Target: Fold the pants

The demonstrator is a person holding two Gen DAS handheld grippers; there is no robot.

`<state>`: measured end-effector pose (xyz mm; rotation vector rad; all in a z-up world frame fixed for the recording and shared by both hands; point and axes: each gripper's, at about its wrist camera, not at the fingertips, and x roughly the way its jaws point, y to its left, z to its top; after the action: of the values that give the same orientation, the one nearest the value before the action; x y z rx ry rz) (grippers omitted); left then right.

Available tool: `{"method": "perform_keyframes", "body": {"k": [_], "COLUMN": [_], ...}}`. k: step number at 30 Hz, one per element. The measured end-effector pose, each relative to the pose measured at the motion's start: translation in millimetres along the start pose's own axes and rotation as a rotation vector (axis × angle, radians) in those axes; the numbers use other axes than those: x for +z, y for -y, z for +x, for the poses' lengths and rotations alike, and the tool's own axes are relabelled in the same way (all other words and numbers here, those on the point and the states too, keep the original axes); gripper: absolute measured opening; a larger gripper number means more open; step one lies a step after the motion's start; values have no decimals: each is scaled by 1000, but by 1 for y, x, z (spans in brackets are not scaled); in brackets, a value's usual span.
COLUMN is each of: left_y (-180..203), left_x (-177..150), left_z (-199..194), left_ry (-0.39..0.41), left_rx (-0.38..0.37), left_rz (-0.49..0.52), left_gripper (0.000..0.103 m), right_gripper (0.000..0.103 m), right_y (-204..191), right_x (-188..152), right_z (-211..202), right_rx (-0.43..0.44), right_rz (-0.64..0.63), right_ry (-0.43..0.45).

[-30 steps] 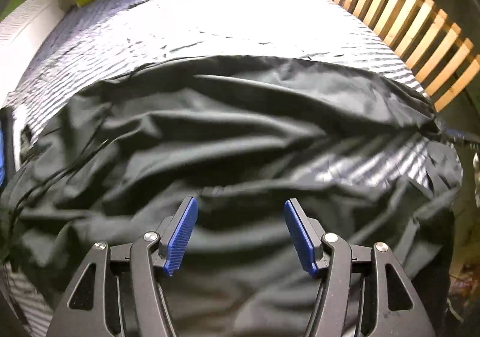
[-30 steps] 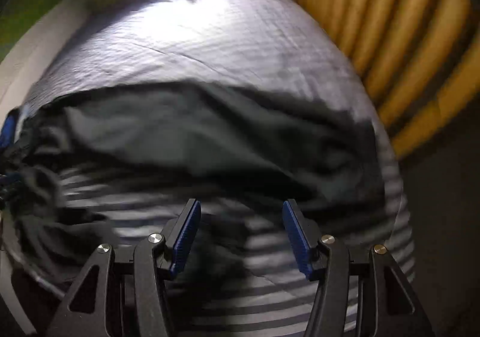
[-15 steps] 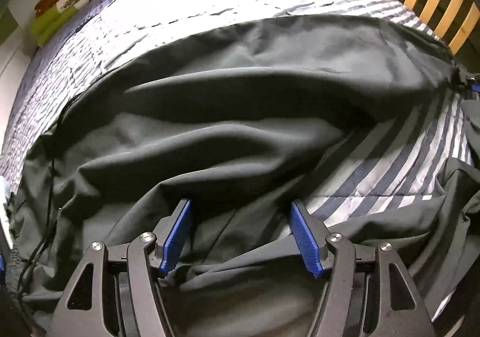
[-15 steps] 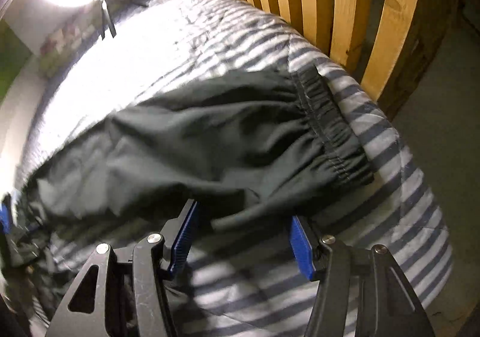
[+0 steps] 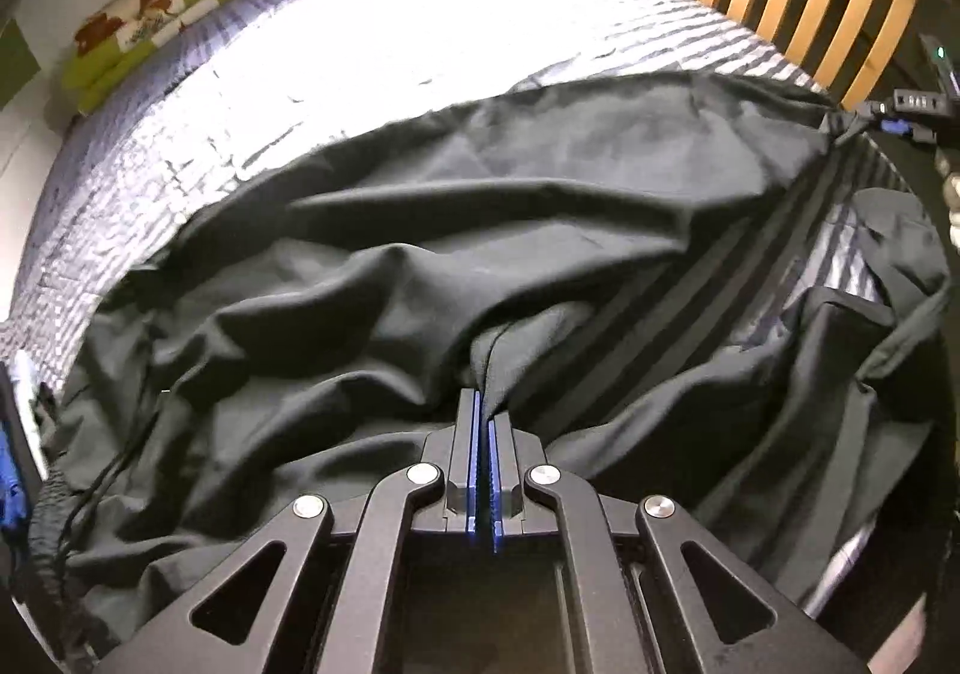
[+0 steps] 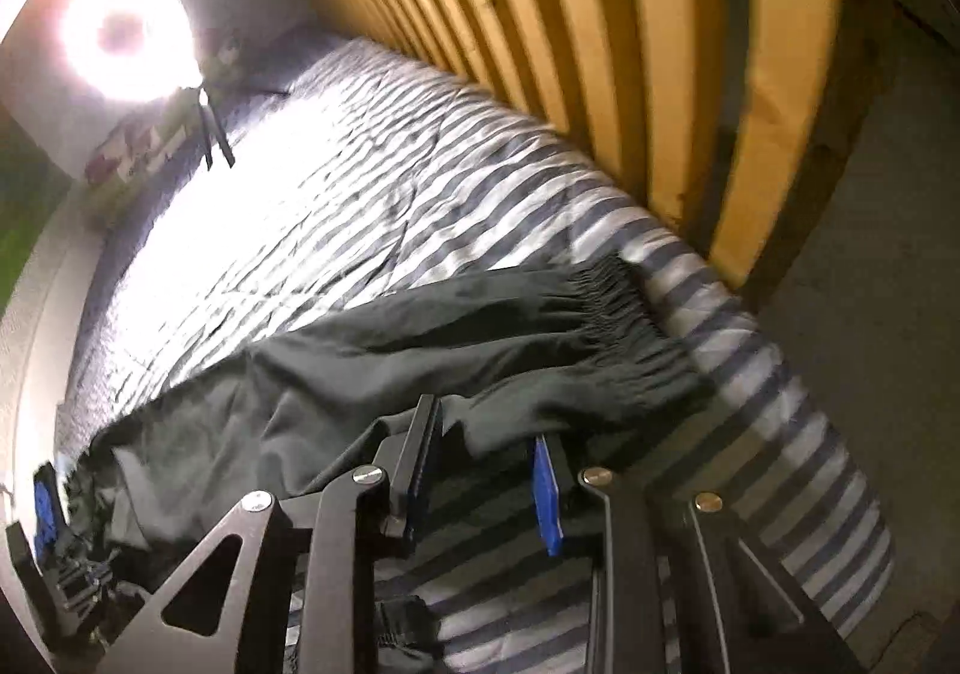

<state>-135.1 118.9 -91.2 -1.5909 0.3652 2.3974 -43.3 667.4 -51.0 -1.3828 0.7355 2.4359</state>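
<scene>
Lying rumpled across striped bedding (image 5: 372, 74): black pants (image 5: 540, 230).
Left gripper (image 5: 483, 422) is clamped on a fabric fold; right gripper (image 6: 486, 452) is held apart beside the elastic cuff (image 6: 624, 314).

Open striped bedspread (image 5: 372, 74) beyond pants (image 5: 540, 206), slatted headboard (image 6: 600, 44) (right) blocks

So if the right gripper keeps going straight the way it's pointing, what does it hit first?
Probably the black pants: the open right gripper points at the leg fabric near its elastic cuff, already at its fingertips. Depth is unclear.
</scene>
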Motion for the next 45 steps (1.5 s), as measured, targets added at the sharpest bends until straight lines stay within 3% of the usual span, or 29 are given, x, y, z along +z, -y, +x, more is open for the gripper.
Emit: {"method": "perform_keyframes", "body": {"k": [2,3,5,9,10,12,13,16,19,20,21,22,25,28,30,33,36,38,42,44,45], "left_y": [2,3,5,4,1,-4,-6,-10,2,1,-3,-11,-55,-102,-136,-175,-204,-231,-291,-315,-326], "left_x": [-9,-15,-25,-36,-35,-33,-32,-36,-46,-47,-47,-44,-29,-9,1,-1,-15,-26,-35,-39,-41], "left_z": [-18,-26,-33,-38,-39,-44,-49,-57,-51,-49,-51,-54,-62,-59,-53,-48,-54,-62,-70,-65,-60], "left_ry": [23,27,13,9,13,22,31,19,-66,-84,-82,-59,10,48,60,51,55,64,71,65,56], "left_rx": [-7,-13,-7,-7,-13,-12,-13,-78,-126,-149,-169,-177,-149,-62,4,-18,89,126,199,197,171], "left_rz": [4,11,18,-2,-21,-43,-43,-54,1,-6,-26,-58,-198,-307,-383,-497,-525,-589,-682,-718,-740], "left_gripper": [2,2,2,2,2,2,2,2,12,24,29,37,54,55,58,58,61,74,84,91,92], "right_gripper": [48,51,53,53,51,22,1,2,4,16,25,33,33,34,42,46,46,48,51,63,64], "right_y": [4,6,7,-4,-7,-20,-25,-23,-18,-17,-17,-17,-25,-46,-67,-94,-107,-113,-135,-159,-173], "right_x": [-12,-18,-28,-30,-30,-25,-22,-12,-13,-18,-22,-24,-23,-7,3,6,-2,-6,6,13,14], "right_z": [-1,-1,3,28,36,40,41,14,-2,-5,-7,-11,-31,-40,-34,-12,2,6,19,30,38], "right_rx": [3,28,48,2,-2,-82,-89,-68,-106,-153,-190,-217,-148,-112,-97,-71,-36,-58,-38,-11,-1], "right_rz": [13,24,31,34,27,-43,-74,-68,-117,-166,-193,-208,-237,-289,-353,-433,-472,-507,-564,-633,-673], "right_ry": [-28,-46,-74,-111,-125,-84,-94,-35,-73,-102,-117,-109,-65,7,49,18,-36,-23,-10,-16,-16]}}
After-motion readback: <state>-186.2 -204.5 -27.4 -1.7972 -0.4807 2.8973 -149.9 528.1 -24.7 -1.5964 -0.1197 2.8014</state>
